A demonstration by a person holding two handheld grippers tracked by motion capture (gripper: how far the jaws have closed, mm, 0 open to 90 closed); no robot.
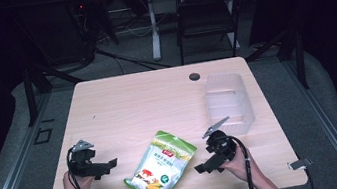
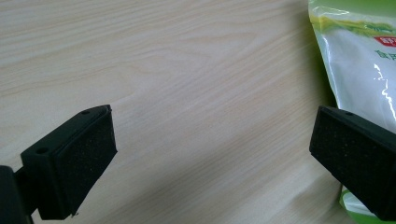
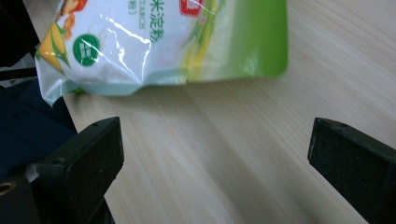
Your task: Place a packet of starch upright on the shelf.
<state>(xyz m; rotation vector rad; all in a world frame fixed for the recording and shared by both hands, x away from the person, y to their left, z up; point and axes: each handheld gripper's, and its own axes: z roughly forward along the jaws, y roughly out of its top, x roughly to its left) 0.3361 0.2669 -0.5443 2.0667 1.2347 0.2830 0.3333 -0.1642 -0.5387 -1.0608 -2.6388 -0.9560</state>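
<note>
I see the starch pouch (image 1: 161,167) lying flat on the surface (image 1: 127,105), near the front edge, between my 2 tools. Left tongs (image 1: 108,165) sit just beside its left side, jaws spread wide, nothing between them. In the left gripper view the pouch (image 2: 359,60) is cut off at the right, partly behind 1 jaw. Right tongs (image 1: 202,167) also gape wide, empty, apart from the pouch. Right gripper view crops the pouch (image 3: 154,42) at the top; its print is too blurred to read. Clear plastic bin (image 1: 228,101) stands behind the right tongs; its contents are hard to make out.
</note>
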